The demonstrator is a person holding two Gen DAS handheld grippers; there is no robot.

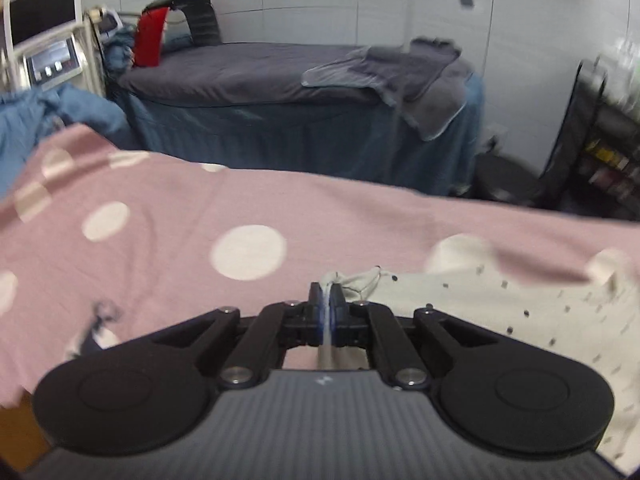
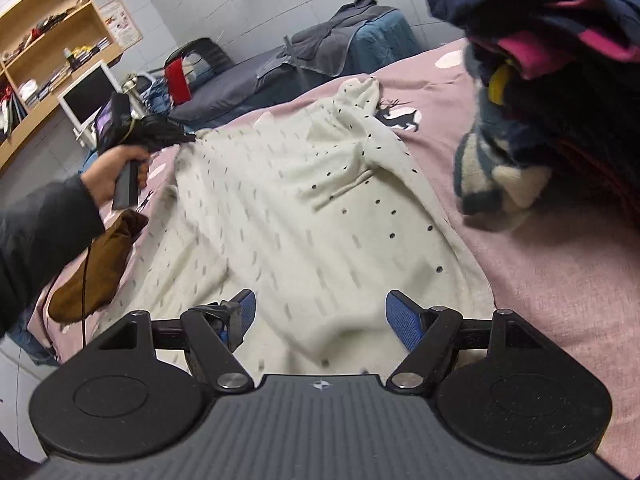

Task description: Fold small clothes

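A cream garment with small dark dots [image 2: 304, 216] lies spread on the pink spotted bedsheet [image 2: 540, 280]. My left gripper [image 1: 330, 294] is shut on a corner of this garment [image 1: 500, 312], a strip of cream cloth pinched between its blue pads. In the right wrist view the left gripper [image 2: 188, 138] sits at the garment's far left corner, held by a person's hand [image 2: 116, 172]. My right gripper [image 2: 322, 312] stands wide open low over the garment's near edge, its blue pads [image 2: 402, 318] apart with cloth below them, not gripped.
A pile of dark navy and pink clothes [image 2: 540, 80] rises at the right. A brown cloth item [image 2: 96, 268] lies at the bed's left edge. Beyond the bed stands a second bed with grey covers [image 1: 280, 76], a monitor [image 1: 42, 10] and wooden shelves [image 2: 44, 48].
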